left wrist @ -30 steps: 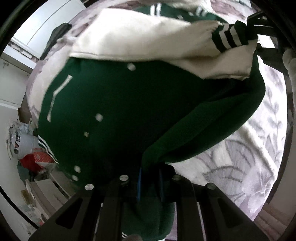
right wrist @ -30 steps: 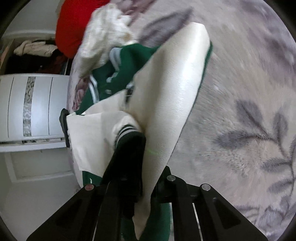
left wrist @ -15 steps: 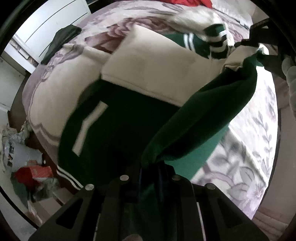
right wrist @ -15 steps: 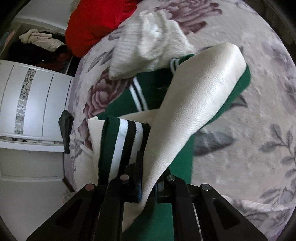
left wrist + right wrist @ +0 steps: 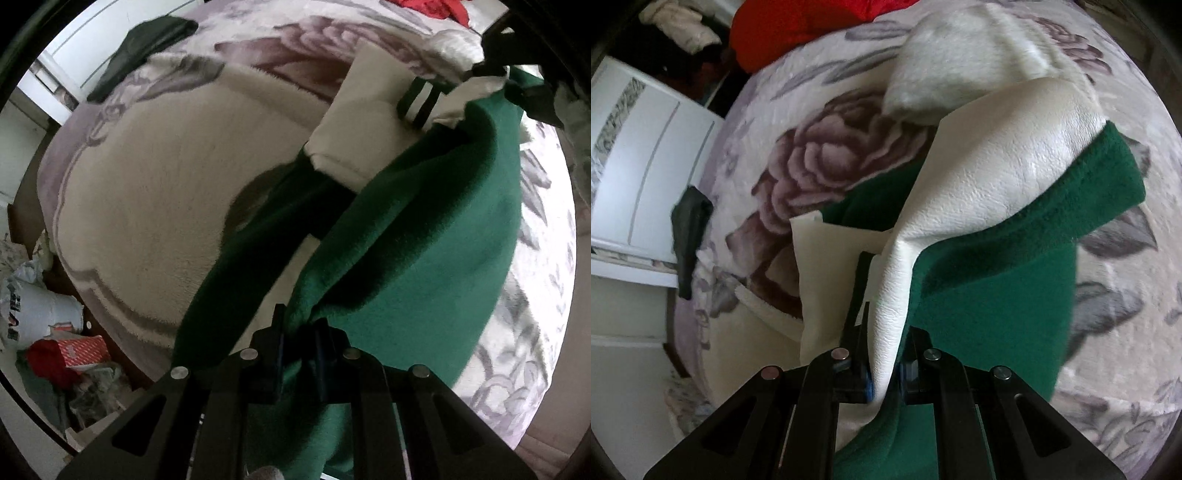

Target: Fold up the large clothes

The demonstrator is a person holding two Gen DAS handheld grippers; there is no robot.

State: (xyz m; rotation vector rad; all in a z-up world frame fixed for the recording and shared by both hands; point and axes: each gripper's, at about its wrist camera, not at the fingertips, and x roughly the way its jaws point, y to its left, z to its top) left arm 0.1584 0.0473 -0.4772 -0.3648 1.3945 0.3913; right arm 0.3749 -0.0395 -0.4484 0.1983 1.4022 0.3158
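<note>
A green varsity jacket (image 5: 424, 236) with cream sleeves hangs stretched above a bed with a floral blanket (image 5: 155, 206). My left gripper (image 5: 299, 332) is shut on the jacket's green edge at the bottom of the left wrist view. A cream sleeve (image 5: 354, 122) with a striped cuff (image 5: 419, 99) trails toward the far gripper at the top right. In the right wrist view my right gripper (image 5: 884, 369) is shut on the cream sleeve (image 5: 997, 166), with green jacket (image 5: 997, 295) fabric draped to its right.
A dark garment (image 5: 144, 44) lies at the bed's far corner, also seen as the dark garment (image 5: 689, 225). A red cloth (image 5: 805, 26) and a white fluffy garment (image 5: 964, 62) lie further up the bed. White wardrobe (image 5: 646, 162) stands beside it. Bags and clutter (image 5: 48, 332) crowd the floor.
Both grippers have carried the jacket across the bed; much more bare blanket now shows under it. The jacket's body has swung over and its striped cuff has left the right view.
</note>
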